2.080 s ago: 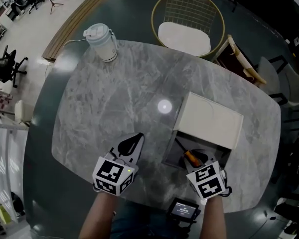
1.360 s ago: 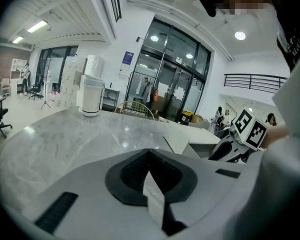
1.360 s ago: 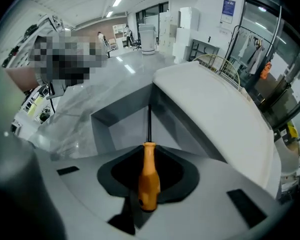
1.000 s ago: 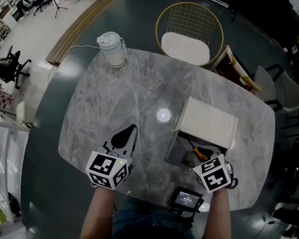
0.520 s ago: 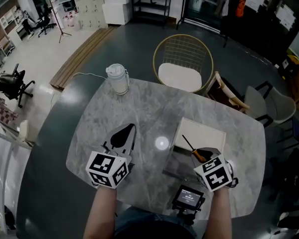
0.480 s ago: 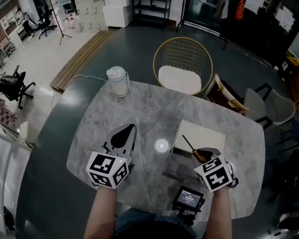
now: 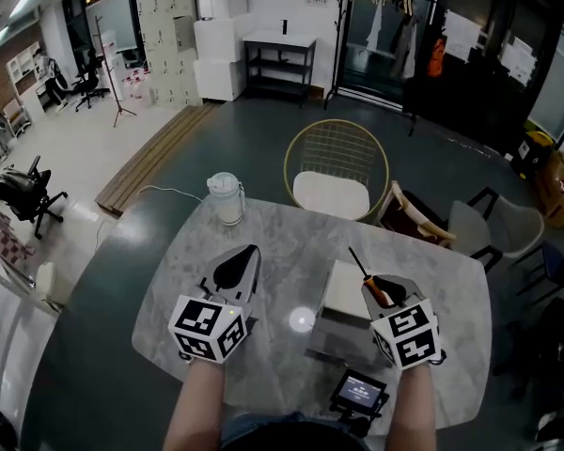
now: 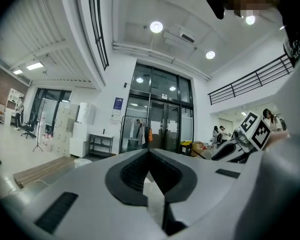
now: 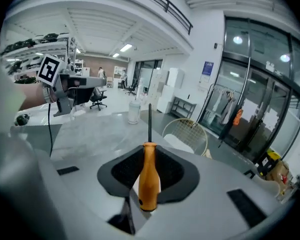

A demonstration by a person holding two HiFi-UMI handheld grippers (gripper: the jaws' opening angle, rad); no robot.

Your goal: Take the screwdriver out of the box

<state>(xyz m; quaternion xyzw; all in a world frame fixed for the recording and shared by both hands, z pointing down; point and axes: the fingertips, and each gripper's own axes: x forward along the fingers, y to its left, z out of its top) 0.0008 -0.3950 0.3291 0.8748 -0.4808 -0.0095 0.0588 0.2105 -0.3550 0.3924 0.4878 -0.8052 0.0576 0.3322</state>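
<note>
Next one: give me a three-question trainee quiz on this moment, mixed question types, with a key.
1. True or false: the jaws of the left tool stand wide apart.
2. What colour is the handle of the screwdriver?
3. The screwdriver is: A lying in the box; B in the left tool; C clamped in the right tool.
Key: 1 false, they are together on nothing; 2 orange; 3 C, held clear of the box.

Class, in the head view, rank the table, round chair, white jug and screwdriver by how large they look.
1. table
2. round chair
3. white jug and screwdriver, unranked: they look similar, and the screwdriver is nearer the camera.
</note>
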